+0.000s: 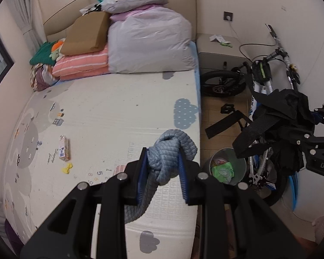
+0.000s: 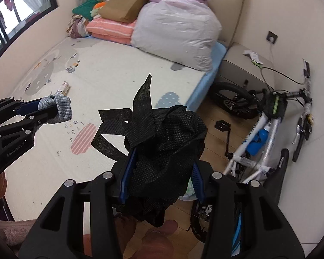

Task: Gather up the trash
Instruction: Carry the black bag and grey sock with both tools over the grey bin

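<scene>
My left gripper [image 1: 163, 156] is shut on a blue-grey quilted cloth [image 1: 172, 142], which hangs down over the edge of the bed mat [image 1: 110, 116]. Between the blue pads of my right gripper [image 2: 162, 166] sits a crumpled black non-woven bag [image 2: 164, 138] with loose straps, and the gripper is shut on it. A round grey trash bin [image 1: 240, 164] stands on the floor beside the bed, with green and pink waste inside. It lies below and between both grippers. On the mat lie a small drink carton [image 1: 64, 149] and a yellow scrap [image 1: 67, 168].
A white and blue bicycle [image 2: 267, 133] leans along the right wall, next to the bin. A grey nightstand [image 1: 220, 51] stands by the headboard. Bagged bedding [image 1: 149, 43], folded blankets and a brown bag are piled at the head of the bed. A window [image 2: 21, 10] is on the left.
</scene>
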`<state>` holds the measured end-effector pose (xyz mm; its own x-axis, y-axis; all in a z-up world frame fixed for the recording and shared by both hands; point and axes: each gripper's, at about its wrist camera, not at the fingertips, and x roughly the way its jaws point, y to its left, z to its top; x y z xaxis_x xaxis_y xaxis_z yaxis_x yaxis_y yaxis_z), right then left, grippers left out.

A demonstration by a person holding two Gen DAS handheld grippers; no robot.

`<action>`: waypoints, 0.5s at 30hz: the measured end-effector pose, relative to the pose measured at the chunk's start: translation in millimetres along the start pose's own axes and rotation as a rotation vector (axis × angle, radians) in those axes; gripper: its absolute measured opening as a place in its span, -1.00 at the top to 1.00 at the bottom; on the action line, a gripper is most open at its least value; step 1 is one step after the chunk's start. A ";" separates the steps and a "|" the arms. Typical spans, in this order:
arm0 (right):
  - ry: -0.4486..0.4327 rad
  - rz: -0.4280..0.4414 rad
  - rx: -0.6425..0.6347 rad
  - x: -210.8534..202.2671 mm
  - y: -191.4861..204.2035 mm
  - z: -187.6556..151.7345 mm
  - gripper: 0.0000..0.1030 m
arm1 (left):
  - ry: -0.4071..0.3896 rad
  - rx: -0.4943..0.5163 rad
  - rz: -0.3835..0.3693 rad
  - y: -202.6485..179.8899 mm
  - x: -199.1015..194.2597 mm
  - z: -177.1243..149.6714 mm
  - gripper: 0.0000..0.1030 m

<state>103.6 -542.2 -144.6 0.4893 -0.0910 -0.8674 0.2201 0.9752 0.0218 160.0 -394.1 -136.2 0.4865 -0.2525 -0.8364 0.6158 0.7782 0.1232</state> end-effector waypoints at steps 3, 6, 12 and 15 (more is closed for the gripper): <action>-0.025 -0.037 0.066 -24.8 -45.0 -20.0 0.14 | 0.001 0.050 -0.027 -44.1 -7.4 7.7 0.47; -0.045 -0.067 0.115 -45.1 -82.5 -40.8 0.14 | 0.002 0.087 -0.051 -81.3 -14.1 12.2 0.47; -0.057 -0.097 0.207 -63.1 -137.3 -76.8 0.14 | 0.016 0.163 -0.116 -140.1 -11.8 20.4 0.47; -0.051 -0.113 0.244 -61.1 -153.9 -89.6 0.14 | 0.031 0.207 -0.145 -162.3 -0.7 22.5 0.46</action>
<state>-35.8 -668.7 -139.5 0.4905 -0.2126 -0.8451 0.4697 0.8814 0.0509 73.7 -533.1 -143.6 0.3667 -0.3331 -0.8687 0.7933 0.5998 0.1049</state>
